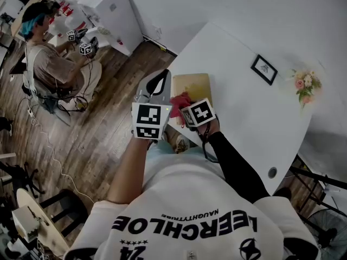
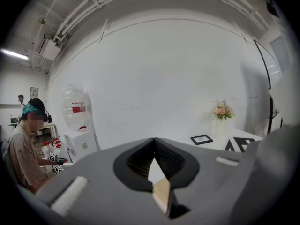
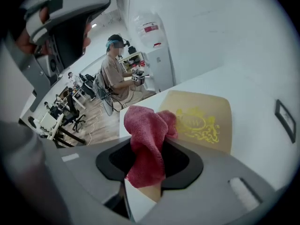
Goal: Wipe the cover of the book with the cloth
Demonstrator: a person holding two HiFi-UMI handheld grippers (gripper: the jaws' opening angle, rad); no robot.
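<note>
Right claw point(image 3: 149, 165): jaws closed on a red cloth point(image 3: 146, 135), which bunches up between them and droops forward over the tips. The cloth's far end lies over the near left corner of the book point(image 3: 202, 118).

Left claw point(image 2: 153, 142): jaws closed, tips meeting, nothing pinched at the tips. A tan sliver and a white patch show through the gap behind them. In the head view this claw is just beside the book's left edge, at the edge of the table point(image 1: 244, 112).

Book: tan cover with a gold emblem, lying flat on the white table near its front corner, cover up.

Table, farther back: a small black picture frame point(image 1: 264, 69) lying flat, well apart from the book; beyond it, pink flowers point(image 1: 304, 84).

Room beyond: a seated person point(image 1: 50, 64) holding marker cubes; a white water dispenser point(image 2: 77, 125) by the wall.
</note>
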